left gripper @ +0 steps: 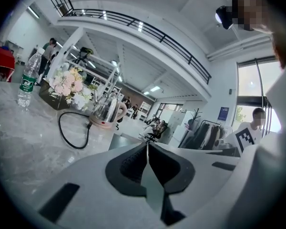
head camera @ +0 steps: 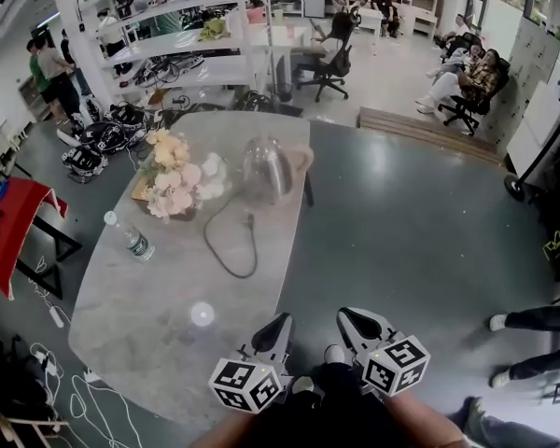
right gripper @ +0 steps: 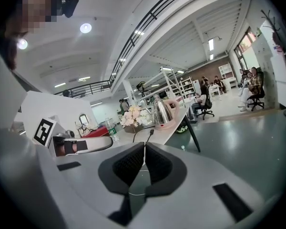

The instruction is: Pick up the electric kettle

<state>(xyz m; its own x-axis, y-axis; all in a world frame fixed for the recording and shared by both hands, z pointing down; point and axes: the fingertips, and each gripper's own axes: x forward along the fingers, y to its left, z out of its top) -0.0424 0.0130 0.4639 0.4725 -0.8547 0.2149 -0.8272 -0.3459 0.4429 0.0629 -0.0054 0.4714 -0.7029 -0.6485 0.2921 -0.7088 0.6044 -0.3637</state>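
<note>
The steel electric kettle (head camera: 268, 170) with a pink handle and base stands at the far right of the grey marble table (head camera: 159, 334); its black cord (head camera: 231, 245) loops toward me. The kettle (left gripper: 106, 110) shows far ahead in the left gripper view, and the kettle (right gripper: 163, 112) is also distant in the right gripper view. My left gripper (head camera: 280, 323) and right gripper (head camera: 347, 316) are both shut and empty, side by side at the table's near end, well short of the kettle.
A bouquet of pale flowers (head camera: 174, 177) lies left of the kettle. A water bottle (head camera: 131, 238) stands at the table's left edge. A red-covered table (head camera: 19, 217) is at left. Seated people and office chairs (head camera: 329, 63) fill the room behind.
</note>
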